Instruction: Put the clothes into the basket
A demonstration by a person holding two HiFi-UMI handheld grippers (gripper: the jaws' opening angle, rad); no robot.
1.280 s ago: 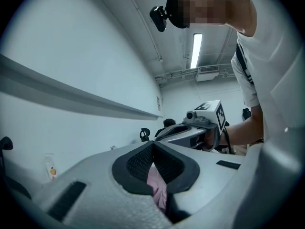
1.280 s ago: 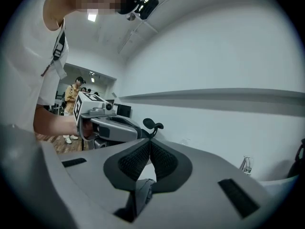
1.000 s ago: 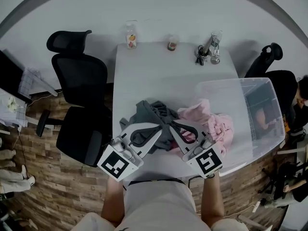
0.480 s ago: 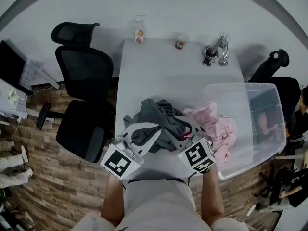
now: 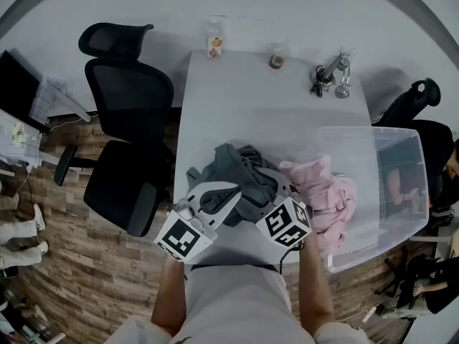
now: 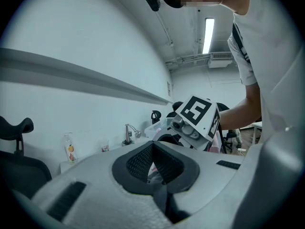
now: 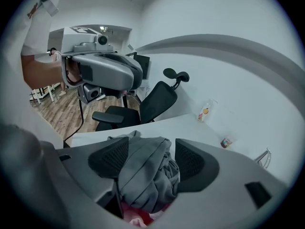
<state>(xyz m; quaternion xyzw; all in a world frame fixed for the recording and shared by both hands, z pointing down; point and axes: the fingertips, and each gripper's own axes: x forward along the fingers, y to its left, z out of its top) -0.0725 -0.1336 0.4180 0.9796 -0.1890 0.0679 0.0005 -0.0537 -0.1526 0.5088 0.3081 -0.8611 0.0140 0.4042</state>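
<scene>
A heap of grey clothes (image 5: 240,178) lies on the white table (image 5: 244,106), near its front edge. A pink garment (image 5: 326,199) hangs over the near rim of the clear plastic basket (image 5: 401,206) at the right. My right gripper (image 5: 272,190) tips down into the heap. Its jaws have just been opening, and the grey clothes (image 7: 147,171) bulge up between the parted pads (image 7: 110,159). My left gripper (image 5: 233,192) sits at the heap's left side. In the left gripper view its tips (image 6: 153,159) meet and a grey fold (image 6: 162,194) is pinched below them.
A black office chair (image 5: 129,120) stands left of the table. A bottle (image 5: 214,40), a small cup (image 5: 277,59) and a metal object with keys (image 5: 333,74) stand along the far edge. Another chair (image 5: 419,95) and a seated person (image 5: 434,149) are at the right.
My right gripper has dropped and tilted nose-down into the grey heap, and its jaws have gone from shut to parted. The left gripper has sunk a little, still holding the grey cloth.
</scene>
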